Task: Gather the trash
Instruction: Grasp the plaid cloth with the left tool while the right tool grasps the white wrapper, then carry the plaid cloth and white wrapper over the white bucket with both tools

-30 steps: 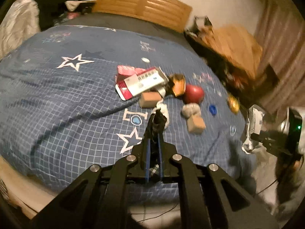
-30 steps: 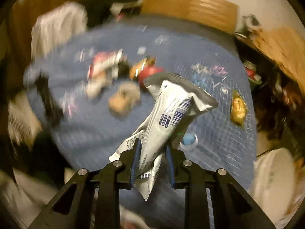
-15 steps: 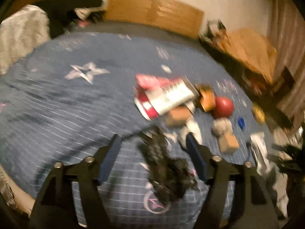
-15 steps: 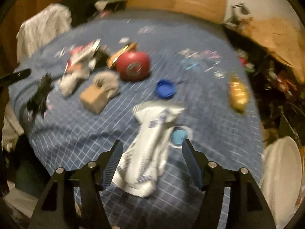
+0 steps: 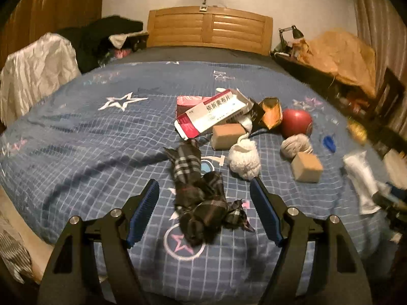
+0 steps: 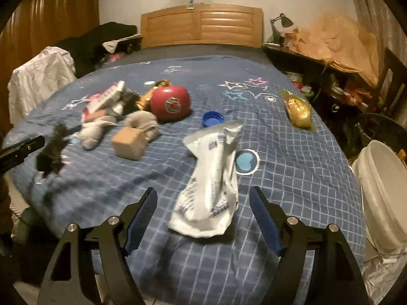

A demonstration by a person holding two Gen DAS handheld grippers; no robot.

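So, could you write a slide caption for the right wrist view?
Right gripper opening over a white pouch lying on the blue star-print bedspread, not gripped.

My left gripper (image 5: 204,211) is a black frame of angular, cut-out arms, each finger faced with a ribbed blue pad (image 5: 142,214). Round silver screws (image 5: 115,212) sit at the joints, two on each side. My right gripper (image 6: 203,218) is built alike: black arms, blue pads (image 6: 264,222), silver screws (image 6: 292,220).

The white bucket (image 6: 381,193) is cut off by the right wrist view's edge.
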